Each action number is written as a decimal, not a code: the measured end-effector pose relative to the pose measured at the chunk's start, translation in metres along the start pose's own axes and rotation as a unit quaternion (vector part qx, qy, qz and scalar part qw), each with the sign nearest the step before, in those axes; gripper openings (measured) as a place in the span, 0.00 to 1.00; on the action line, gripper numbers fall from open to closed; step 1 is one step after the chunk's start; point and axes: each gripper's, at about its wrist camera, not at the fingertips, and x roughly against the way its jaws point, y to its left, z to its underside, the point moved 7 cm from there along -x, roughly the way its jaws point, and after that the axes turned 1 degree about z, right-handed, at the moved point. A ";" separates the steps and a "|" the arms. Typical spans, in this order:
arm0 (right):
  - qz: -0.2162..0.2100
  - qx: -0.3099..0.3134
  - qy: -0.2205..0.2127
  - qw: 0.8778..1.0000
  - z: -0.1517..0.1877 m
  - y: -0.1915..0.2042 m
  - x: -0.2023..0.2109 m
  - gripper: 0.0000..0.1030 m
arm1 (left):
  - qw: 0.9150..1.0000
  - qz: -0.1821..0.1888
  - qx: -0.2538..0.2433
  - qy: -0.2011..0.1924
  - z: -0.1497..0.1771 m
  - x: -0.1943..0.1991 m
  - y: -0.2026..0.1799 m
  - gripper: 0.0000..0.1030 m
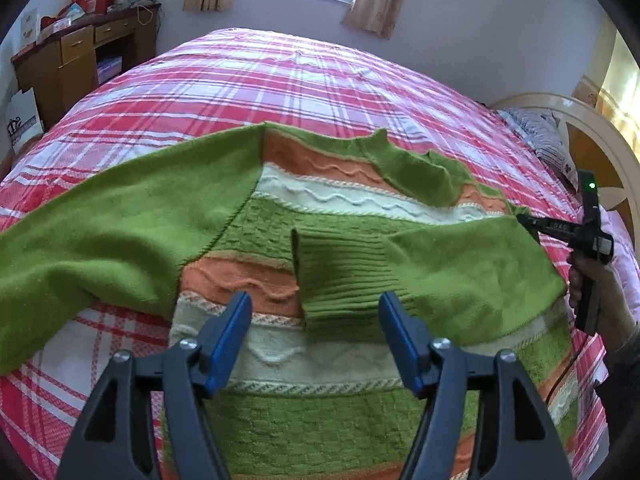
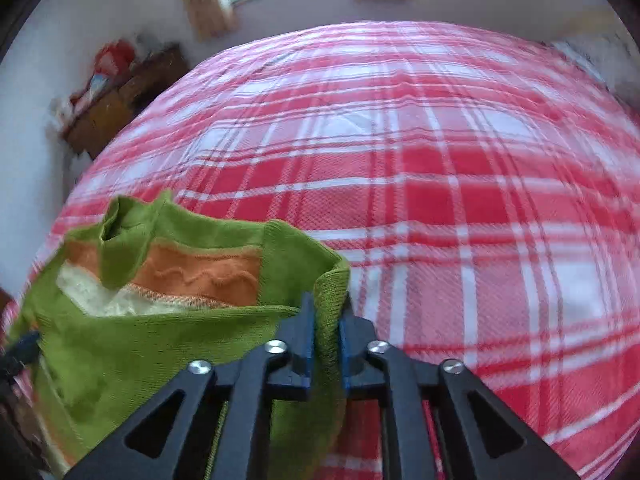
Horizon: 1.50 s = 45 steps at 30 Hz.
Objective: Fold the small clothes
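Observation:
A green knit sweater [image 1: 320, 412] with orange and white bands lies spread on the red plaid bedcover [image 1: 280, 80]. One sleeve is folded across its chest, ending in a ribbed cuff [image 1: 340, 276]. The other sleeve [image 1: 80, 240] stretches out to the left. My left gripper [image 1: 316, 316] hangs open just over the cuff, its blue pads on either side and not touching it. My right gripper [image 2: 326, 324] is shut on a green fold at the sweater's [image 2: 140, 344] edge. In the left wrist view the right gripper [image 1: 532, 226] sits at the sweater's right side, held by a hand.
The bedcover [image 2: 460, 168] stretches bare beyond and to the right of the sweater. A wooden desk [image 1: 80, 56] with clutter stands far left by the wall. A pillow [image 1: 540, 136] and a rounded headboard [image 1: 592, 152] lie at the right.

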 end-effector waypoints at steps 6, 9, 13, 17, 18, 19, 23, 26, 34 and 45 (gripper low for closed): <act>-0.009 0.009 -0.066 0.998 0.014 0.017 0.067 0.55 | 0.999 0.028 -0.011 -0.012 -0.005 0.003 -0.008 0.64; -0.053 0.041 -0.086 0.994 0.035 0.055 0.102 0.55 | 0.999 0.034 -0.001 0.006 -0.006 -0.009 -0.009 0.57; -0.124 0.135 -0.068 0.981 0.074 0.140 0.110 0.55 | 1.000 0.007 0.028 -0.004 -0.006 -0.006 0.004 0.56; -0.136 0.225 -0.040 0.964 0.109 0.204 0.093 0.55 | 1.000 0.007 0.003 -0.015 -0.011 -0.003 0.001 0.56; -0.126 0.235 -0.044 0.963 0.112 0.211 0.088 0.55 | 1.000 0.019 0.003 -0.009 -0.013 -0.007 0.000 0.56; -0.126 0.227 -0.047 0.965 0.113 0.216 0.083 0.55 | 0.999 0.035 0.015 0.002 -0.013 -0.014 0.000 0.56; -0.085 0.210 -0.050 0.973 0.112 0.206 0.064 0.55 | 0.997 0.068 0.016 0.027 -0.005 -0.016 -0.009 0.51; -0.081 0.147 -0.002 0.986 0.115 0.182 0.037 0.55 | 0.990 0.131 0.049 0.029 -0.010 0.001 -0.011 0.28; -0.116 0.135 -0.019 0.984 0.117 0.180 0.046 0.63 | 0.994 0.100 0.049 0.014 -0.003 0.048 0.010 0.48; -0.154 0.201 -0.022 0.967 0.116 0.265 0.055 0.63 | 0.988 -0.154 0.000 -0.020 0.037 0.086 0.091 0.79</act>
